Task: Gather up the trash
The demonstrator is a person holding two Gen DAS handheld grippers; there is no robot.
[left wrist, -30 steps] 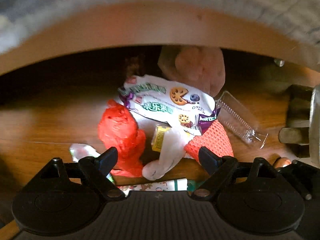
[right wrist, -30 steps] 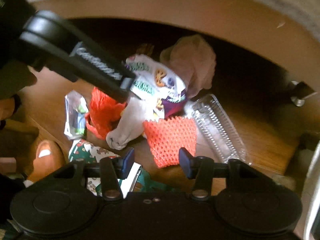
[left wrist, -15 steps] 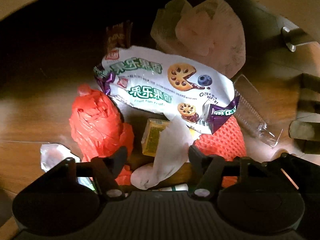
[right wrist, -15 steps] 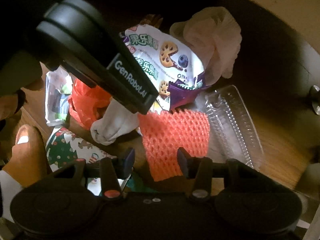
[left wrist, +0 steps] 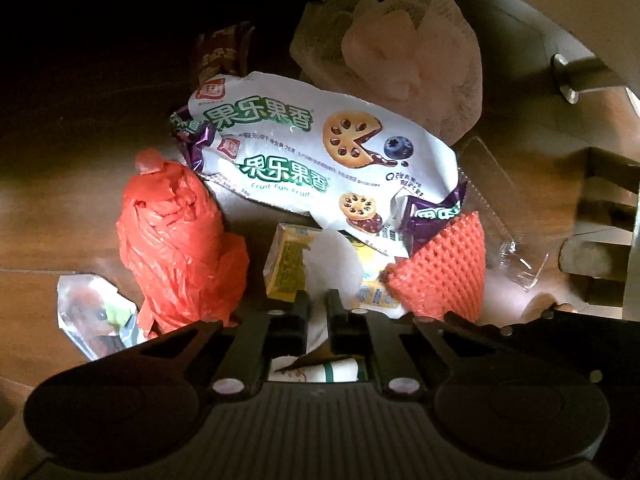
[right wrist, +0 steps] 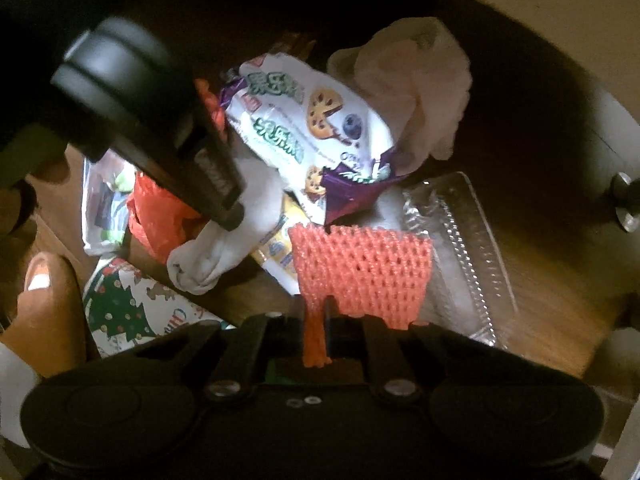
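A heap of trash lies on a wooden floor (left wrist: 60,216) in deep shadow under a pale curved edge. Near the middle of the heap, a white crumpled tissue (left wrist: 328,268) lies partly under a large white snack wrapper (left wrist: 320,152) printed with biscuits and a blueberry. The left gripper (left wrist: 316,308) points steeply down at the tissue, and its jaws are shut on a fold of that tissue. Just right of the tissue lies an orange foam net (right wrist: 360,268). The right gripper (right wrist: 316,312) points straight down at its near edge; its jaws are closing, and a strip of the net is already pinched between them, squeezed into a narrow band.

A small yellow carton (left wrist: 288,268) lies against the tissue, partly beneath the snack wrapper. Left of it sits a bunched red plastic bag (left wrist: 180,248), and beside that, further left, a crinkled clear packet (left wrist: 92,320). Behind the snack wrapper rests a wad of pale paper (left wrist: 400,64), with a small dark brown wrapper (left wrist: 224,52) to its left. A clear plastic tray (right wrist: 460,248) lies to the right of the foam net, touching it. Paper printed with Christmas trees (right wrist: 128,304) lies at the near left. A person's foot in a tan slipper (right wrist: 48,304) stands beside it.
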